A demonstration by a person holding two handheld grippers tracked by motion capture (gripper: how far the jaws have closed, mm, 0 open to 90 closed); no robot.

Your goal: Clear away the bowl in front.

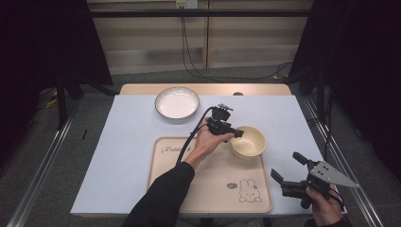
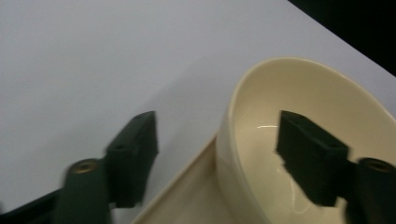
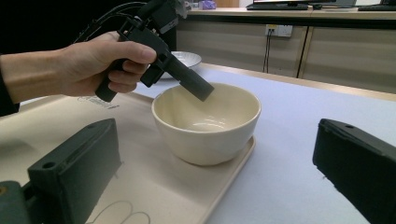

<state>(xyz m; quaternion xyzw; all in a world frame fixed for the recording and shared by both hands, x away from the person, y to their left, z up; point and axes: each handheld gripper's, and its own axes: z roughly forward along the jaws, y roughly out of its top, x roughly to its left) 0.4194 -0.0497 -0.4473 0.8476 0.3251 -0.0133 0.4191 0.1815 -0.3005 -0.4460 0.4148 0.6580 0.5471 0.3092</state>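
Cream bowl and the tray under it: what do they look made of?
Cream bowl: glazed ceramic or melamine, hard to say which; the glossy inside shows sharp highlights. Tray: probably matte plastic, beige, dull and even, with a printed rabbit and a thin raised rim.

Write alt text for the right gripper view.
A hand holds the left gripper over the rim of a cream bowl, one jaw inside it. The bowl sits at the corner of a beige tray; the right gripper frames it, open.

Cream bowl (image 3: 206, 123) on tray (image 3: 140, 186), left tool (image 3: 198, 91) over its rim
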